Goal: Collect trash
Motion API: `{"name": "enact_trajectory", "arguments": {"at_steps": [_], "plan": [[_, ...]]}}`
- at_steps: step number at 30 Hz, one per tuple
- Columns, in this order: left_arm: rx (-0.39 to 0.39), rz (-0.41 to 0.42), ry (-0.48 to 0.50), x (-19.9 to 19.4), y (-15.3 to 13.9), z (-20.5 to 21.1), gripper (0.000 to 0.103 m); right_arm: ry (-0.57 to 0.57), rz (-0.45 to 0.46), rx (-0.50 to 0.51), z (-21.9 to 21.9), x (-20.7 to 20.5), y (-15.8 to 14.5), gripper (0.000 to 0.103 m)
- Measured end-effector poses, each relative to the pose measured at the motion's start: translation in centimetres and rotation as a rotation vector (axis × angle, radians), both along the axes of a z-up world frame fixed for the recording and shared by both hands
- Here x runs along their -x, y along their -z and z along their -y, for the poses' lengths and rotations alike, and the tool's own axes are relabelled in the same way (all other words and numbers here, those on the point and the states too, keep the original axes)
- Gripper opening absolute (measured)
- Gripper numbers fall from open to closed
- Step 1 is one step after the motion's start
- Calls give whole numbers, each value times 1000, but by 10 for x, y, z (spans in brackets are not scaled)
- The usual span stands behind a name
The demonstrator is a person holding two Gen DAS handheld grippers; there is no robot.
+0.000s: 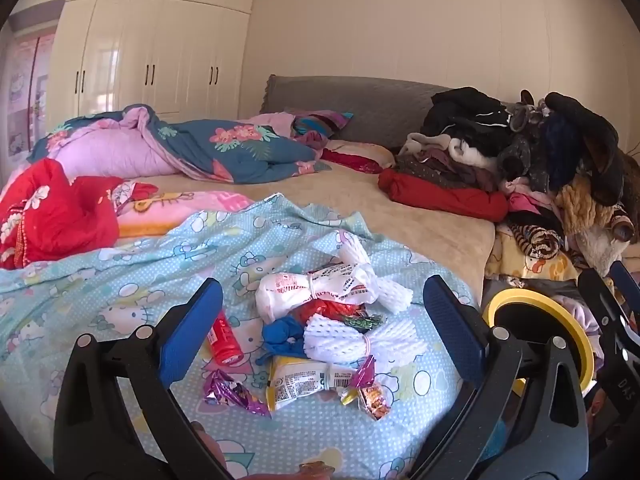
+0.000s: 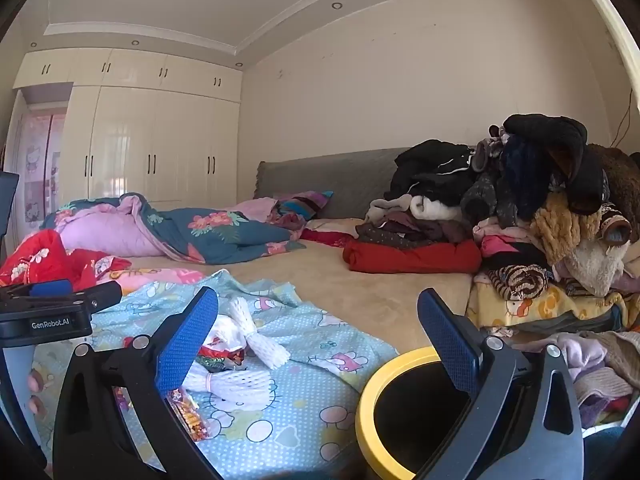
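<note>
A heap of trash lies on the light blue cartoon sheet [image 1: 120, 264]: a knotted white bag [image 1: 316, 288], white foam nets [image 1: 360, 340], a red can [image 1: 225, 340], a blue scrap [image 1: 282, 336], a yellow-edged snack packet [image 1: 300, 384] and a purple foil wrapper [image 1: 232, 394]. My left gripper [image 1: 324, 320] hangs open above the heap, nothing between its blue pads. A black bin with a yellow rim [image 2: 384, 384] stands beside the bed at lower right. My right gripper [image 2: 318, 334] is open too, its right finger over the bin. The foam net [image 2: 260, 344] and wrappers [image 2: 188, 416] show at its left finger.
A large pile of clothes [image 1: 540, 168] and a red bundle [image 2: 416, 260] fill the bed's right side. Folded quilts [image 1: 192, 148] and red fabric [image 1: 56, 212] lie at the left. A grey headboard [image 2: 340, 176] and white wardrobes [image 1: 160, 60] stand behind.
</note>
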State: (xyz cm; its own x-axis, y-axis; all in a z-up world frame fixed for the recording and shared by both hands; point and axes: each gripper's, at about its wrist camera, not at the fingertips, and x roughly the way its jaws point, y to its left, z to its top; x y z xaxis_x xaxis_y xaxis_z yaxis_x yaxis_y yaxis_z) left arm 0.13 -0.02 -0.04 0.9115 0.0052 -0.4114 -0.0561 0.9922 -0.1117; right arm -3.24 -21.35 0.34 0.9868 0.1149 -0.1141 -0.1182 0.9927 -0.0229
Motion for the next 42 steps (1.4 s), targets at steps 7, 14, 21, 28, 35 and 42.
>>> {"name": "enact_trajectory", "arguments": {"at_steps": [7,14,21,28,35,42], "plan": [[-10,18,6,-2,0,5,92,7,-5,3,0,2,2,97],[-11,33,15,2,-4,4,92,18,-10,-10,0,0,5,97],[-11,34,13,3,-4,4,92,20,-20,-12,3,-2,1,97],[-12,34,14,4,-5,5,92,22,-20,-11,3,-2,1,97],[-12,35,14,4,-5,5,92,24,-19,-12,2,-2,2,97],[-12,35,14,4,-4,5,92,23,-18,-13,3,-1,3,97]]}}
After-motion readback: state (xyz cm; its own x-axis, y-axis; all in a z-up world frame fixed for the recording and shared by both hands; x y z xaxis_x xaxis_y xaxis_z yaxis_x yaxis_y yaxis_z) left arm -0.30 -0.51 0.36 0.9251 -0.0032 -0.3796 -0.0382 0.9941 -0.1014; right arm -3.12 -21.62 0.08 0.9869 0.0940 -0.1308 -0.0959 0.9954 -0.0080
